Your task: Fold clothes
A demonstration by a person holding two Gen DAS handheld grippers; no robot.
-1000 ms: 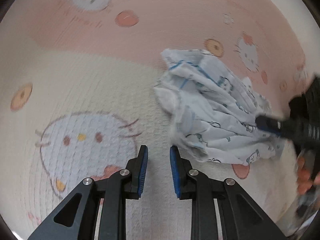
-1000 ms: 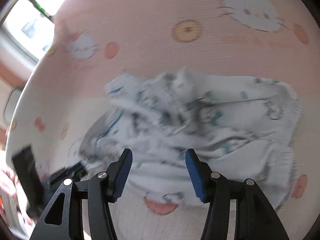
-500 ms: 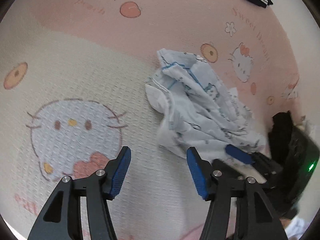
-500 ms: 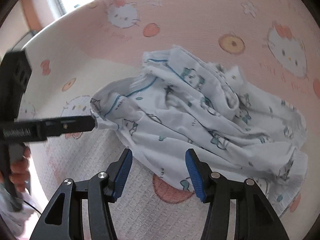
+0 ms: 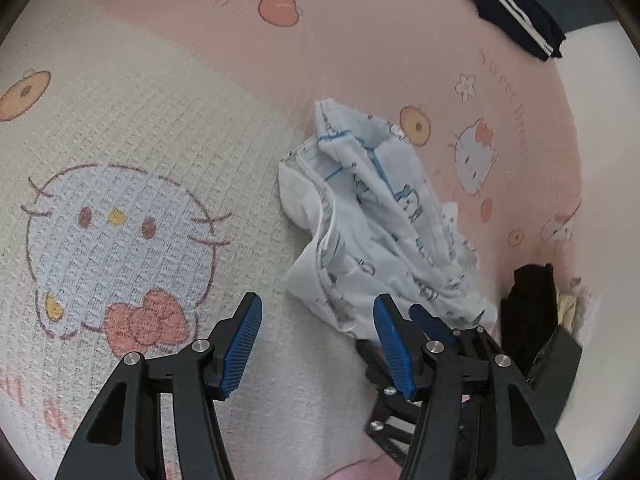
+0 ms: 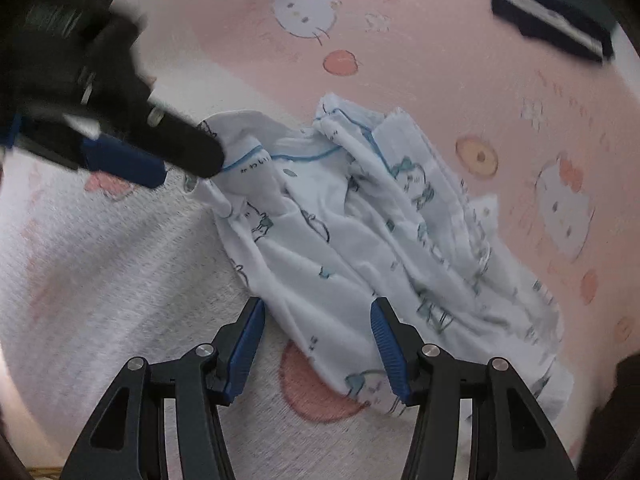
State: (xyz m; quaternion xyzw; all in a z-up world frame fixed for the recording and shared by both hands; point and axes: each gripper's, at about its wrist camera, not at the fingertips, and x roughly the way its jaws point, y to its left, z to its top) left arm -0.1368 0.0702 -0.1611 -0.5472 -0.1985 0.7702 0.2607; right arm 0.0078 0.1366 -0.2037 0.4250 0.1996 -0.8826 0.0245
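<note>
Garment: white baby garment (image 6: 352, 232) w/ blue trim and small prints, lying crumpled in a heap on the blanket (image 5: 160, 120); not spread, no fold made yet.
Surface: pink-and-cream cartoon-cat blanket, soft knit; garment sits across the pink/cream boundary.
Left gripper (image 5: 318, 344): jaws apart, nothing between them. Opened within the last sec; since then the opening has held. In the right wrist view its tips sit at the garment's collar edge; whether they touch the cloth can't be told.
Right gripper (image 6: 318, 344): jaws apart, not clamped. Near hem of garment lies between and under the pads, no pinch visible.
Other items: dark striped garment (image 5: 516, 12) at far edge, well apart from the work area; black object (image 5: 528, 312) at the right, near the heap.
Risk 1: pinching a bunched layer instead of a single edge. Cause: cloth is wadded, seams hidden. Result: garment lifts as a lump, won't flatten.
Risk 2: catching the blanket w/ the hem. Cause: soft knit directly under the pads, grippers angled down. Result: blanket drags along.
Risk 3: grippers colliding. Cause: both work close together at the near side of the heap.
Risk 4: uneven pull twists the garment. Cause: one side gripped at collar, other at hem.
</note>
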